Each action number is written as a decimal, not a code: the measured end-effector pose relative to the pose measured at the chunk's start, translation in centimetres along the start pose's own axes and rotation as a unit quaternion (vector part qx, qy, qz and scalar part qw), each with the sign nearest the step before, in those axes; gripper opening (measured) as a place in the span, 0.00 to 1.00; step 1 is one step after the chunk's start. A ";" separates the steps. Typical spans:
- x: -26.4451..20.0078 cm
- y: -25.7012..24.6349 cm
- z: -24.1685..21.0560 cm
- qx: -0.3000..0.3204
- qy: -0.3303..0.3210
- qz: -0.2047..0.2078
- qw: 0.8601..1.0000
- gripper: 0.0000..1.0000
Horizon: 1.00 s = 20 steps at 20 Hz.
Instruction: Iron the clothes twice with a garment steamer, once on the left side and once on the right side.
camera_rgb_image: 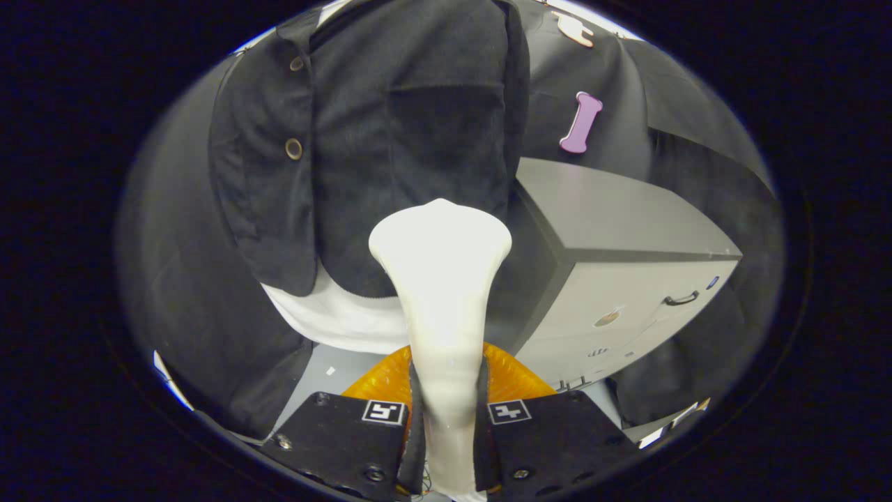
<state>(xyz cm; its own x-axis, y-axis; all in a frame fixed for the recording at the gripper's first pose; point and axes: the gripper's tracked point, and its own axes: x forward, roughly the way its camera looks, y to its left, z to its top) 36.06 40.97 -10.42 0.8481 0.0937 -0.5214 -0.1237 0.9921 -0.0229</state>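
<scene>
Steamer [440, 279] is pinched by its cream neck between both fingers of the gripper [446, 425], its head raised at the frame's centre against the dark jacket [390, 139]. Fabric could be missed if the head is tilted away.

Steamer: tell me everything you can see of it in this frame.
The steamer is off-white, smooth and glossy like plastic. A slim handle runs up from between the gripper jaws, which press on it from both sides, and widens into a broad, flat-topped head. It stands roughly upright, head pointing at the lower hem of the dark jacket; contact with the cloth cannot be judged. No steam is visible. A grey cabinet stands beside it.
</scene>
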 end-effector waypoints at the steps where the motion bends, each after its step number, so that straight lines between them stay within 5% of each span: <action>1: -1.2 0.3 0.9 -0.001 -0.010 0.003 1.000 0.30; 12: -14.7 8.0 14.8 -0.009 -0.150 0.063 0.987 0.30; 20: -20.0 15.6 22.2 -0.017 -0.208 0.085 0.974 0.30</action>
<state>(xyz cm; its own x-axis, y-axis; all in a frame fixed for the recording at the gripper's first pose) 28.65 56.39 18.58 0.9482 0.2902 -0.1291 -0.2923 0.9563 0.0024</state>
